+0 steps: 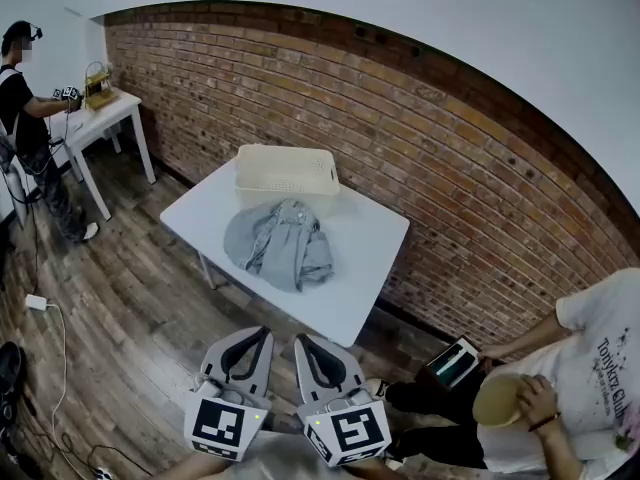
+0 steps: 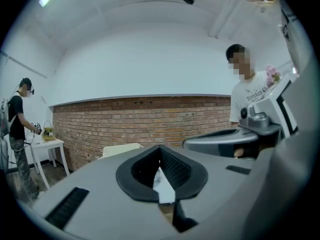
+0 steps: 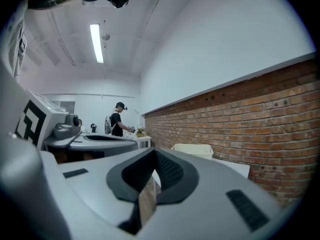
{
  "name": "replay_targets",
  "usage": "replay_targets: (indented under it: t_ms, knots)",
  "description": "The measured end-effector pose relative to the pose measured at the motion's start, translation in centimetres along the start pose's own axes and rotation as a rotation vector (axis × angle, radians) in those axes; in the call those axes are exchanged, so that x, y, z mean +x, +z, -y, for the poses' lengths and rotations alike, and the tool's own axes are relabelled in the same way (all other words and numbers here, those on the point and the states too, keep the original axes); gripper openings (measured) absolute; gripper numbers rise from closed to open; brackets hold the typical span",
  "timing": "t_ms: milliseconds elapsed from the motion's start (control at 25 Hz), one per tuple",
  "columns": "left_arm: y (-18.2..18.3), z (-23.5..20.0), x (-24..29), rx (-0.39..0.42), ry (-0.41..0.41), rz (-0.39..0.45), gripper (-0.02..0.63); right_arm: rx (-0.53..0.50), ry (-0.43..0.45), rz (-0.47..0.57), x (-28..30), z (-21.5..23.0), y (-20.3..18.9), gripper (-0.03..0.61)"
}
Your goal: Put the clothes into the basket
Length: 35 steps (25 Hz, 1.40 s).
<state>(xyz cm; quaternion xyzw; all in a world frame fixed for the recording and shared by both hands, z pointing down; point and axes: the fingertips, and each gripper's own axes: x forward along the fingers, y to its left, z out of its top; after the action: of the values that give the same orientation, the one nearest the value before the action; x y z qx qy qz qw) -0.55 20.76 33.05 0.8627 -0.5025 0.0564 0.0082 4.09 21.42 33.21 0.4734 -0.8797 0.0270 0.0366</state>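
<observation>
A heap of grey clothes (image 1: 280, 243) lies in the middle of the white table (image 1: 360, 278). A cream basket (image 1: 286, 175) stands at the table's far edge, just behind the heap; it also shows as a pale basket (image 2: 120, 149) and as a cream basket (image 3: 193, 148). My left gripper (image 1: 258, 334) and right gripper (image 1: 303, 342) hang side by side in the air, short of the table's near edge and apart from the clothes. Both are shut with nothing between the jaws, as seen at the left gripper (image 2: 160, 156) and the right gripper (image 3: 152, 161).
A brick wall (image 1: 420, 138) runs behind the table. A person (image 1: 30, 128) stands at a second white table (image 1: 100, 118) at the far left. Another person (image 1: 560, 388) sits at the right beside a tablet (image 1: 452, 363). Cables (image 1: 50, 313) trail on the wooden floor.
</observation>
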Motion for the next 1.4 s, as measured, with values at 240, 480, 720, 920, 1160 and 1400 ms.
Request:
replay_targets:
  t_ms: [240, 480, 720, 920, 1160, 1400]
  knots:
    - [-0.1, 0.2, 0.3, 0.009, -0.009, -0.002, 0.008, 0.014, -0.022, -0.008, -0.2, 0.7, -0.2, 0.006]
    - [-0.3, 0.1, 0.3, 0.003, -0.012, -0.011, 0.008, 0.031, -0.023, 0.000, -0.1, 0.8, -0.2, 0.006]
    - [-0.5, -0.3, 0.1, -0.009, -0.011, -0.022, 0.008, 0.037, -0.033, -0.010, 0.1, 0.8, -0.5, 0.006]
    - [-0.7, -0.2, 0.0, 0.003, -0.011, -0.017, 0.008, 0.042, -0.034, -0.017, -0.1, 0.7, -0.8, 0.006]
    - [-1.0, 0.1, 0.2, -0.007, -0.006, -0.029, 0.008, 0.049, -0.045, -0.024, -0.4, 1.4, -1.1, 0.006]
    - [-1.0, 0.6, 0.8, -0.010, 0.006, -0.026, 0.008, 0.041, -0.038, -0.022, -0.8, 2.4, -1.0, 0.006]
